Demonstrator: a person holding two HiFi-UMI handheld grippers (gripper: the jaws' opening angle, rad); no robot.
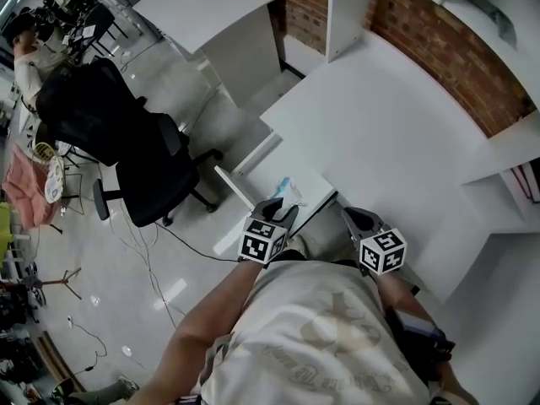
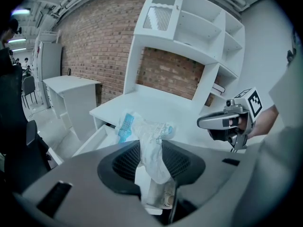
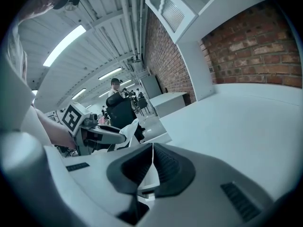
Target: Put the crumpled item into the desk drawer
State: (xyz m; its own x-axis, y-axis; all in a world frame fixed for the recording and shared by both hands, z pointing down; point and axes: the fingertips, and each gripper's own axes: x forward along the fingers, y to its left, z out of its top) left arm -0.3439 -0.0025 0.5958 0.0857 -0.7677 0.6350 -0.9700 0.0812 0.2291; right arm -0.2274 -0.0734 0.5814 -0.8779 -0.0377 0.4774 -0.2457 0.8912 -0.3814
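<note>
In the head view, centre frame, your left claw [image 1: 275,209] clamped the crumpled item [image 1: 288,189] above the open drawer [image 1: 266,175], beside the white table [image 1: 380,133]. Your right claw [image 1: 356,219] hung just beside it. In the left gripper view the item [image 2: 147,138] bulged past the jaws, so you probably needed to carry it lower left, fully over the drawer [image 2: 92,141], before releasing. In the right gripper view, that claw was clenched on nothing.
</note>
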